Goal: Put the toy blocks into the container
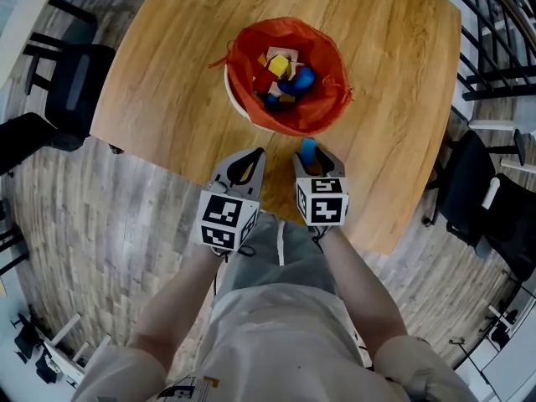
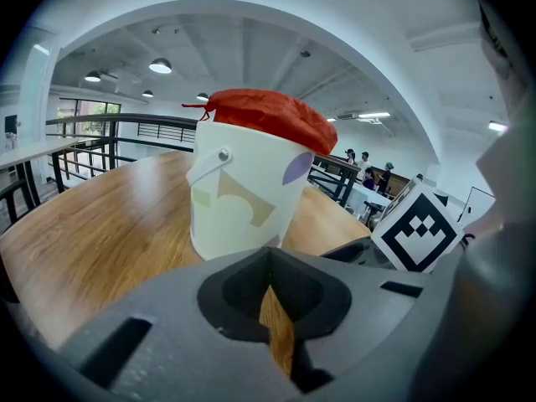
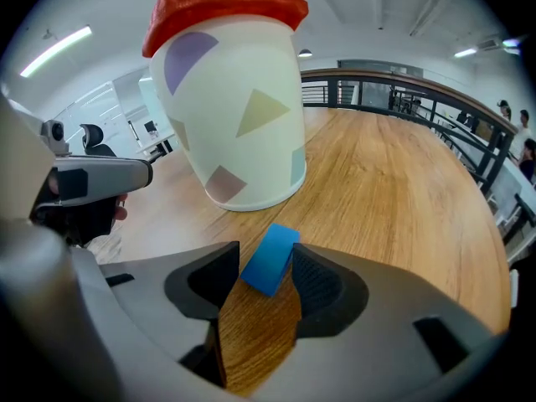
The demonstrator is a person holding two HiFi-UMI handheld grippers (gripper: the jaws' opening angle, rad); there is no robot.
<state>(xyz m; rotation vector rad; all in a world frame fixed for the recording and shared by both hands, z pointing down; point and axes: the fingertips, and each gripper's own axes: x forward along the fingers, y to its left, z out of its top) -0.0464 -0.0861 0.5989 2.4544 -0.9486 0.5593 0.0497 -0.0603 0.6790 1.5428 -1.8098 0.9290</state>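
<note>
A white bucket (image 1: pixel 237 99) with a red liner (image 1: pixel 322 99) stands on the wooden table (image 1: pixel 167 74) and holds several coloured blocks (image 1: pixel 285 72). It rises just ahead in the left gripper view (image 2: pixel 247 195) and in the right gripper view (image 3: pixel 239 115). My right gripper (image 1: pixel 310 154) sits at the table's near edge, just short of the bucket, shut on a blue block (image 1: pixel 308 148) that is tilted between its jaws (image 3: pixel 270 260). Beside it, my left gripper (image 1: pixel 248 157) is shut with nothing in it, its jaws meeting over bare wood (image 2: pixel 270 258).
Black chairs stand at the left (image 1: pixel 71 90) and right (image 1: pixel 477 191) of the table. A dark railing (image 1: pixel 494 48) runs at the far right. The right gripper's marker cube (image 2: pixel 416 229) is close beside the left gripper. The table's near edge lies under both grippers.
</note>
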